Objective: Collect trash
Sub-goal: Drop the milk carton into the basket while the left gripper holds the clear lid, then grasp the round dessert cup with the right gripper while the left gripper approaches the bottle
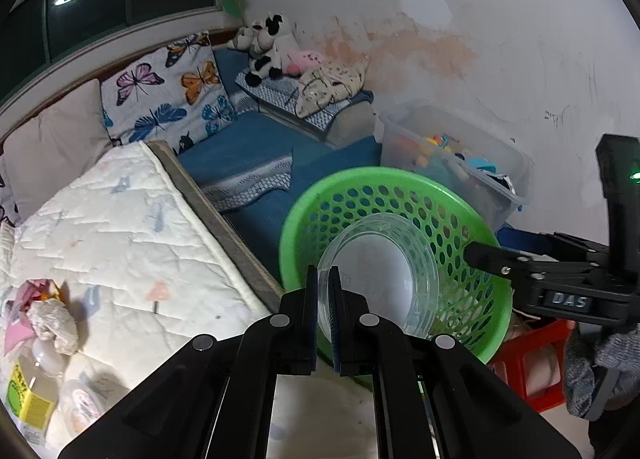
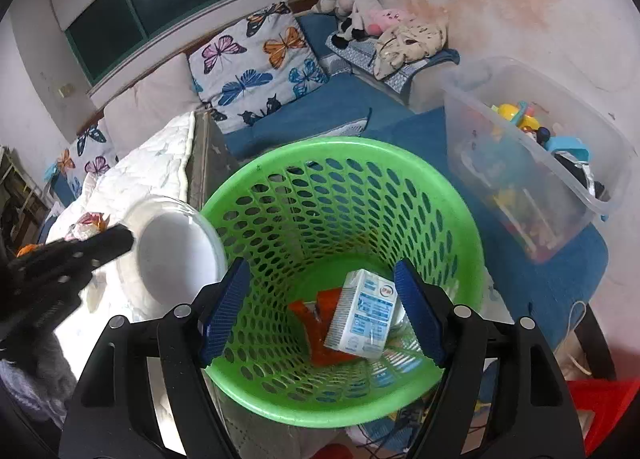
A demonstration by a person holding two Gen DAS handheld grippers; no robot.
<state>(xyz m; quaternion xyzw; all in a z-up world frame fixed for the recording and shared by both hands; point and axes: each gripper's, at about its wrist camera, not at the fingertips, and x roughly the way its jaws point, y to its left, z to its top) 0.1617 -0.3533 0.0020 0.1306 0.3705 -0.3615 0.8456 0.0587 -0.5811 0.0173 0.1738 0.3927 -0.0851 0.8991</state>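
- Green basket (image 2: 340, 187), frame centre: milk carton (image 2: 362, 313), orange wrapper (image 2: 316, 323) already in.
- Left gripper (image 1: 325, 291) clamped on clear plastic bowl (image 1: 384, 275), not yet dropped.
- Right gripper (image 2: 320, 307) spread, empty.
- Crumpled wrappers (image 1: 44, 311), bottle (image 1: 32, 395) lower left, still uncollected.

green basket (image 2: 344, 163), butterfly-print pillow (image 2: 256, 67)

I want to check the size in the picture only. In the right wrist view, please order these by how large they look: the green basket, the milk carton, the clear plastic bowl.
1. green basket, clearly largest.
2. clear plastic bowl.
3. milk carton, smallest, though it lies deeper in the basket, so farther from the camera.
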